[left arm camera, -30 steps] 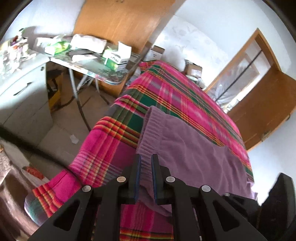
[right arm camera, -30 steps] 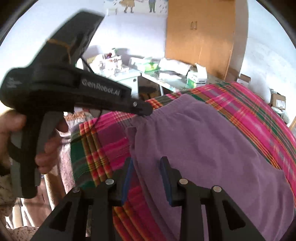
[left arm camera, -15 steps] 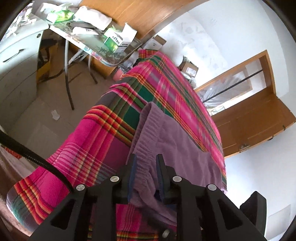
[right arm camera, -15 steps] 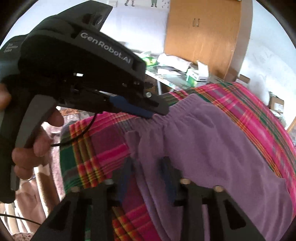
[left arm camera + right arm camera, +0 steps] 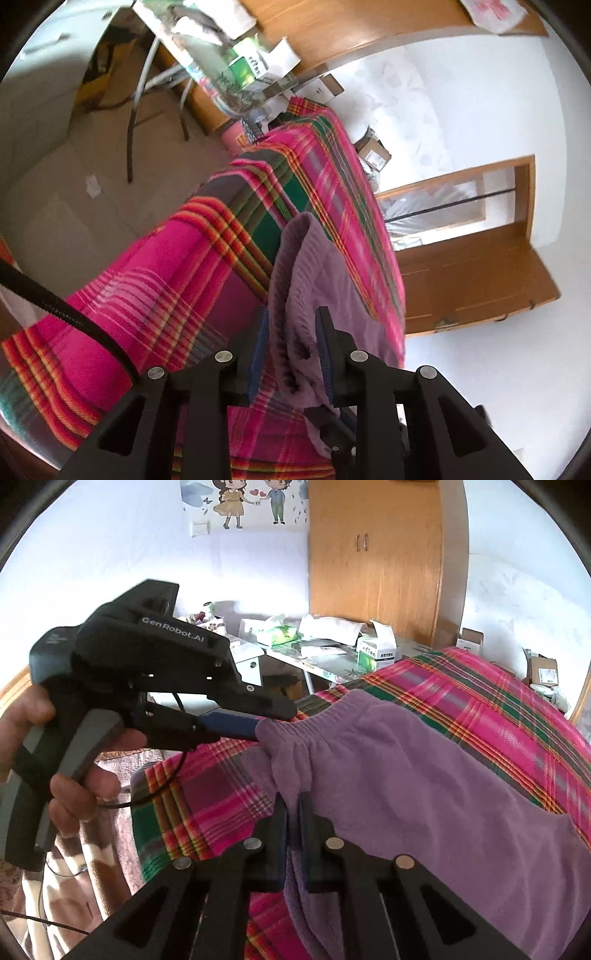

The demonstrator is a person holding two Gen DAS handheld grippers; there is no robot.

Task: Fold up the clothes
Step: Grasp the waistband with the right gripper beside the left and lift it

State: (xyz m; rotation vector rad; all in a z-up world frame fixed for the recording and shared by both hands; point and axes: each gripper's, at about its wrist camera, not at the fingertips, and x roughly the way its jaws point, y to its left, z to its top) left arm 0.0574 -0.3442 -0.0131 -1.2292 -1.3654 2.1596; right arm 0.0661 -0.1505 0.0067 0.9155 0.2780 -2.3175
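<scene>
Right tongs (image 5: 291, 812) now clamped on purple trousers (image 5: 424, 794), left tongs (image 5: 291, 332) lifting waistband

Both wrist views close, along fingers; share purple garment (image 5: 306, 280), plaid bed (image 5: 498, 698).

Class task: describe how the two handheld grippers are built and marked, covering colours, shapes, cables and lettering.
Both are matte black. The left gripper has a grey trigger handle, white "GenRobot.AI" lettering, blue finger pads and a thin black cable. The right gripper shows angular triangular-cutout arms with silver round bolts.

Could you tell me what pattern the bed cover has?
The bed cover is pink plaid with green and orange stripes, clearest in the right wrist view.
</scene>
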